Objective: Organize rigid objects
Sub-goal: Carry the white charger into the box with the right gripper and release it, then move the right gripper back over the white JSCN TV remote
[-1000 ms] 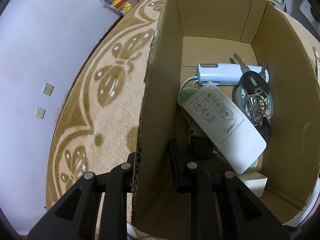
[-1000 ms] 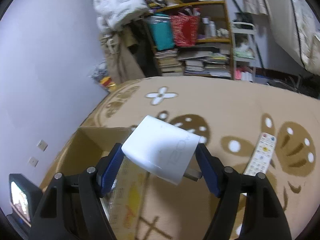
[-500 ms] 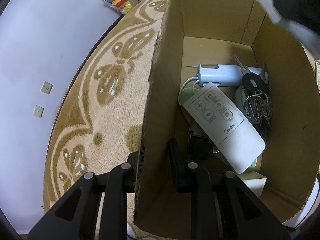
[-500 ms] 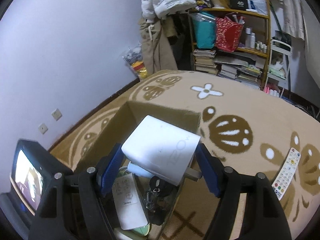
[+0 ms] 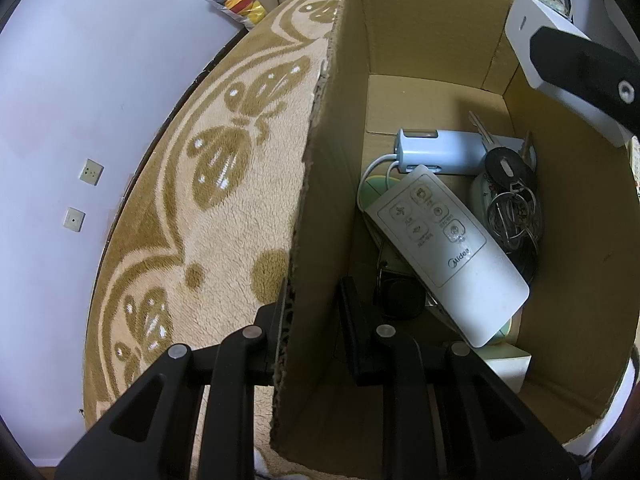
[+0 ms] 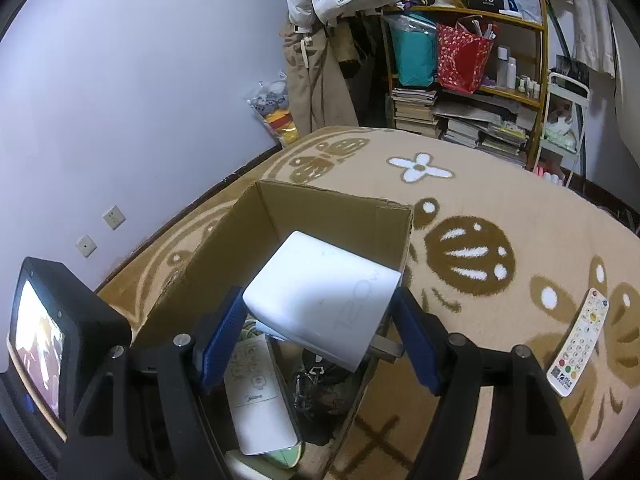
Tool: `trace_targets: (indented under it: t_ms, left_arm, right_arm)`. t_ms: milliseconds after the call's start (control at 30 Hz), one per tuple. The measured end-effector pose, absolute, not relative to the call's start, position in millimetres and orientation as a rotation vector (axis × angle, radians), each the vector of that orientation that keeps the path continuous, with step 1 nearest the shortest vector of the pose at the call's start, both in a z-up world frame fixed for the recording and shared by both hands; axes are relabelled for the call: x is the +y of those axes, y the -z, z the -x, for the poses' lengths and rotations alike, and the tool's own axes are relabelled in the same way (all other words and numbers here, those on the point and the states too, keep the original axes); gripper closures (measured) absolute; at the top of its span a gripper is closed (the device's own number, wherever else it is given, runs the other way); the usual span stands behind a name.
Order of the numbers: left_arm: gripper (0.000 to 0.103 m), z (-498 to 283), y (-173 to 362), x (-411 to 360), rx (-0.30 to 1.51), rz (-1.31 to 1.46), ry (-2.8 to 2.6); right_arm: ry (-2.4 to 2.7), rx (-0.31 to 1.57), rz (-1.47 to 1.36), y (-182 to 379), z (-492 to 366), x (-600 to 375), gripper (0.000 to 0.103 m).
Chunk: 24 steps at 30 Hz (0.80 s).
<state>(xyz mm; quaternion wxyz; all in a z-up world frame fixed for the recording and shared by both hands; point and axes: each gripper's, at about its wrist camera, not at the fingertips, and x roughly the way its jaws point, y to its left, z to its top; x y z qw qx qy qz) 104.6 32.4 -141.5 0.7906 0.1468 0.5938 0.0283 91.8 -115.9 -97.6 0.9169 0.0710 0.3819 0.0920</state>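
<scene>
My left gripper (image 5: 316,316) is shut on the near wall of an open cardboard box (image 5: 320,208), one finger outside and one inside. Inside lie a white fan remote (image 5: 444,252), a pale blue adapter (image 5: 440,152), a bunch of keys (image 5: 512,204) and a dark small item (image 5: 400,296). My right gripper (image 6: 320,332) is shut on a white charger block (image 6: 320,300) with metal prongs. It hangs over the box (image 6: 256,248) opening; the charger (image 5: 532,36) and a black finger show at the left wrist view's upper right.
The box stands on a beige rug with brown patterns (image 6: 480,208). A second white remote with coloured buttons (image 6: 578,340) lies on the rug to the right. A cluttered bookshelf (image 6: 464,80) and hanging clothes stand behind. The purple wall with sockets (image 5: 84,192) lies left.
My right gripper has carried the charger leftward and over the box opening, coming into the left wrist view. My left gripper has stayed clamped on the box wall.
</scene>
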Motion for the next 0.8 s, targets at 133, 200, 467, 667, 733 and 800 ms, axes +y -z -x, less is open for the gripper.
trace_targets:
  t_ms: [133,200,467,667,733,800]
  left_arm:
    - [0.082,-104,142,32,1.278,-0.315,-0.061]
    - [0.082,-104,142,32,1.279,-0.312,-0.059]
    - [0.082,-102,145,31,1.277,-0.317,-0.064]
    - [0.082,-101,146,28,1.272,-0.334,-0.072]
    - [0.082,-101,147,28,1.272,-0.337,-0.072]
    - [0.082,-101,147,28,1.273,-0.335,-0.073]
  right_arm:
    - [-0.19,0.782,-0.142,97,-92,-117,0.024]
    - [-0.185,0.755,-0.142,94,-90,-118,0.024]
    - [-0.097,0.715,-0.14,81,-88,-141,0.008]
    - [0.04,0.696,-0.205,88,-88,-184,0.004]
    - [0.093,0.689,-0.259,96,-88,-207,0.004]
    - [0.139,0.702,-0.29,104,-89,-224,0.004]
